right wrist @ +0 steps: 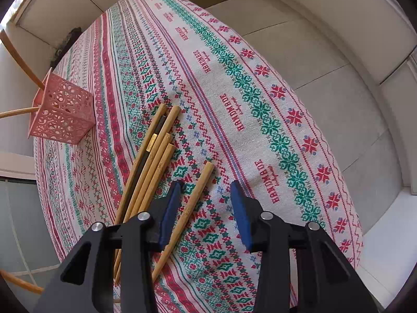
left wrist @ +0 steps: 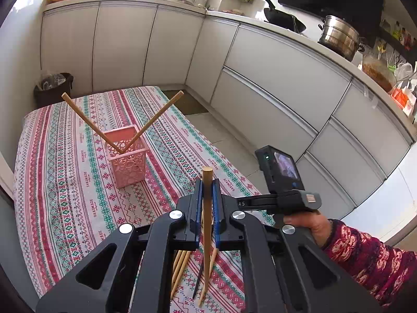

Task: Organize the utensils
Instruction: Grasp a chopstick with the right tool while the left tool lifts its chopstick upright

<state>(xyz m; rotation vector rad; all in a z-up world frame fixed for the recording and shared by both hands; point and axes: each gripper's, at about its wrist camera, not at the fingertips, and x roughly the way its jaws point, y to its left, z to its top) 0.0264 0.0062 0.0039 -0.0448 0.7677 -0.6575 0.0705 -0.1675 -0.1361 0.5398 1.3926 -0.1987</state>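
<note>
My left gripper (left wrist: 207,182) is shut on a wooden chopstick (left wrist: 207,224), held upright above the patterned tablecloth (left wrist: 65,182). Beyond it stands a pink perforated basket (left wrist: 127,156) with two chopsticks (left wrist: 86,122) leaning out in a V. In the right wrist view my right gripper (right wrist: 206,190) points down at the cloth with its jaws apart. A single wooden chopstick (right wrist: 192,208) lies between them, close to the left pad, and is not gripped. A bundle of several chopsticks (right wrist: 153,161), one of them black, lies just left of it. The basket (right wrist: 62,112) is at the far left.
White cabinets (left wrist: 260,78) curve around the table, with a wok (left wrist: 284,18) and a steel pot (left wrist: 338,36) on the counter. A dark bin (left wrist: 52,88) stands past the table's far corner. The table edge (right wrist: 325,135) drops to a tiled floor on the right.
</note>
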